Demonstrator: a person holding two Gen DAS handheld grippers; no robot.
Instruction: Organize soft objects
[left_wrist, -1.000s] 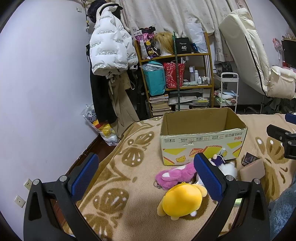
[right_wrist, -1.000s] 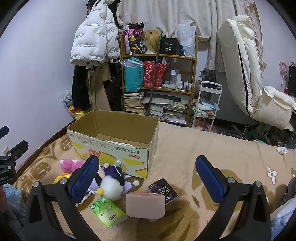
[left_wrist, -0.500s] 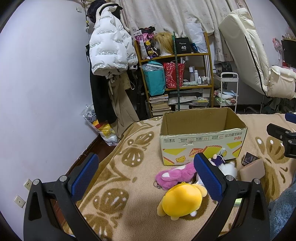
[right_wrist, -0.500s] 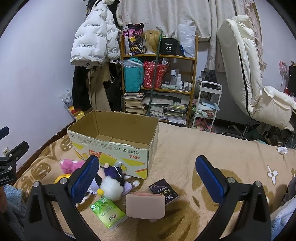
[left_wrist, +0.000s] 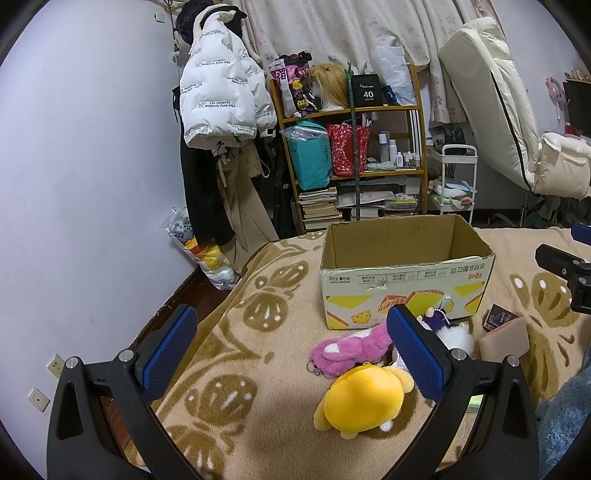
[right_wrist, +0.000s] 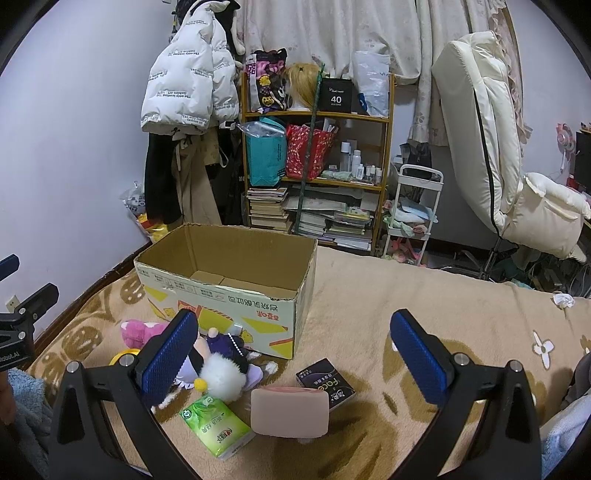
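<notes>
Beside the spread left tool (left_wrist: 291, 354) lies the yellow plush (left_wrist: 364, 400); right tool (right_wrist: 295, 354) spread too.

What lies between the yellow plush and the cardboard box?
In the left wrist view, a pink plush lies on the blanket between the yellow plush and the cardboard box.

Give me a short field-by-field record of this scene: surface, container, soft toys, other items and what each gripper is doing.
surface: tan blanket with brown pattern
container: cardboard box, open top, nothing visible inside
soft toys: yellow plush, pink plush, purple and white plush, all lying in front of the box
other items: green tissue pack, pink pad, black box
left gripper: open, holding nothing
right gripper: open, holding nothing
</notes>
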